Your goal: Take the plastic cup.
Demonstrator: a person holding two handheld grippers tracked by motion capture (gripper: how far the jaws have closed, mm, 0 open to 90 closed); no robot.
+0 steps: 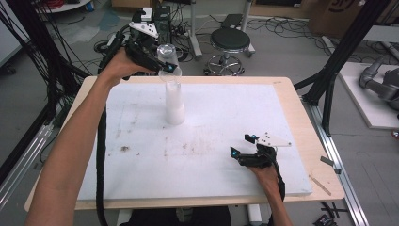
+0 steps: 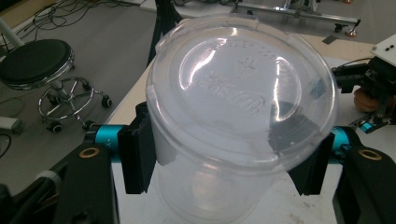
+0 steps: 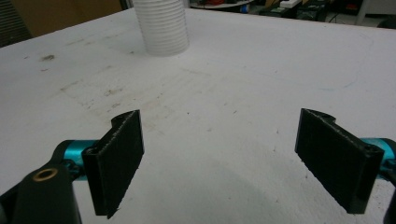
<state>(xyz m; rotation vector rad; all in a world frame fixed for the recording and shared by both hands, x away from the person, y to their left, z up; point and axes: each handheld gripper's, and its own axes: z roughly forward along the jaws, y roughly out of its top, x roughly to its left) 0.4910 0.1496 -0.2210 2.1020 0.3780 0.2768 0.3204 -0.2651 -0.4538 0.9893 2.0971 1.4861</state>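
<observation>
My left gripper [image 1: 162, 67] is shut on a clear plastic cup [image 1: 167, 54], held in the air just above a tall stack of white cups [image 1: 174, 101] that stands on the white board [image 1: 141, 155]. In the left gripper view the clear cup [image 2: 240, 93] sits upside down between the black pads [image 2: 137, 154], which press on its sides. My right gripper [image 1: 241, 145] rests low on the board at the front right, open with nothing between its jaws [image 3: 233, 158]. Ahead of it on the board stands the ribbed cup stack [image 3: 162, 25].
The white board lies on a wooden table [image 1: 301, 141]. A black round stool [image 1: 229, 42] stands on the floor beyond the far edge, among cables. Black frame posts [image 1: 336, 61] rise at the table's right and left sides.
</observation>
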